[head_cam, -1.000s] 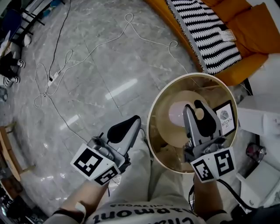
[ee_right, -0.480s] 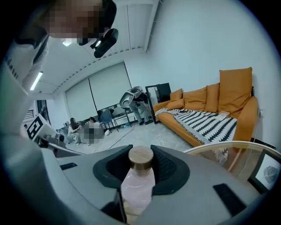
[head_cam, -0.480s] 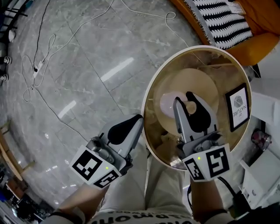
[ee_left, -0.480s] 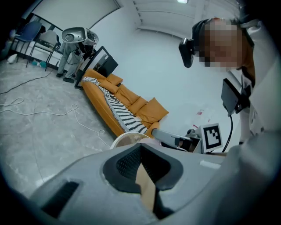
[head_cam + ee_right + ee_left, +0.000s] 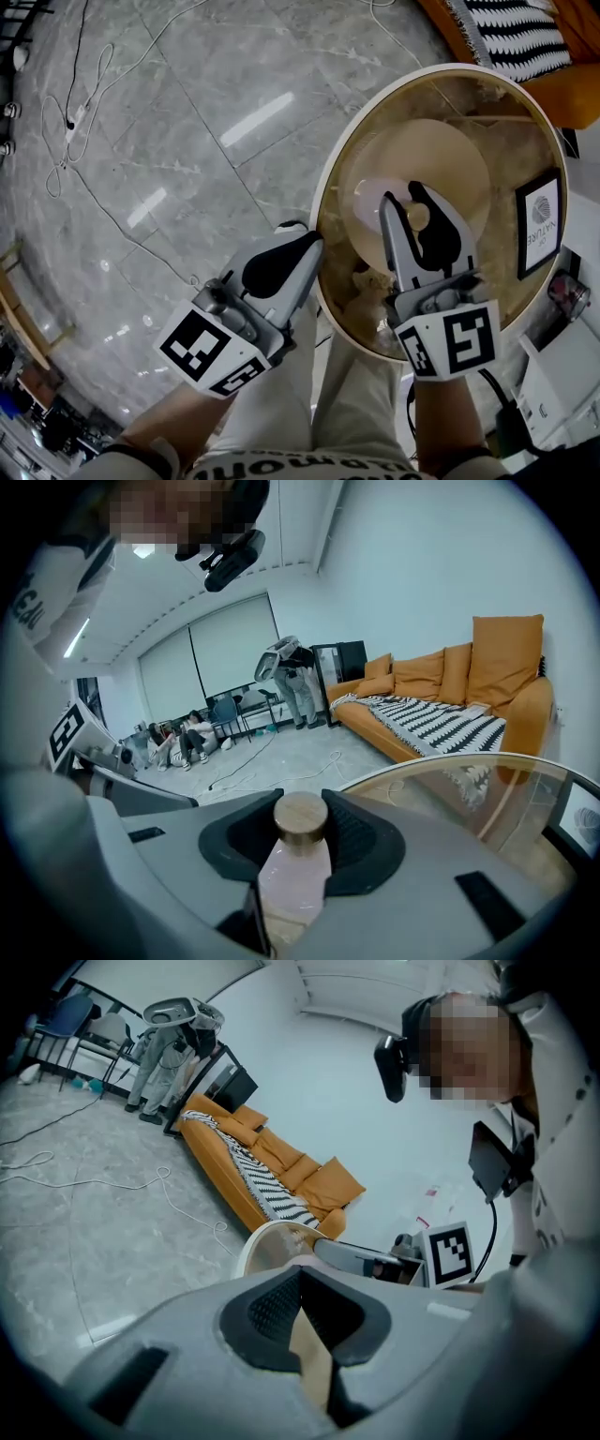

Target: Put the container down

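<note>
Pale pink container (image 5: 292,869) with wooden cap (image 5: 300,817) is clamped between the right gripper's (image 5: 405,204) partly open jaws, over the round glass tabletop (image 5: 324,192). I can't tell if it touches the glass. The left gripper (image 5: 296,251) is at 8 o'clock of it, just off the rim, jaws closed together and empty, and a framed picture (image 5: 539,223) stands at 3 o'clock.

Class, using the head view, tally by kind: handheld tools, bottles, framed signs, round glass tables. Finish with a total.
Tools: 2 (left tool, right tool)
Bottles: 1 (pink bottle)
Framed signs: 1 (framed sign)
Tables: 1 (round table)
Total: 5
</note>
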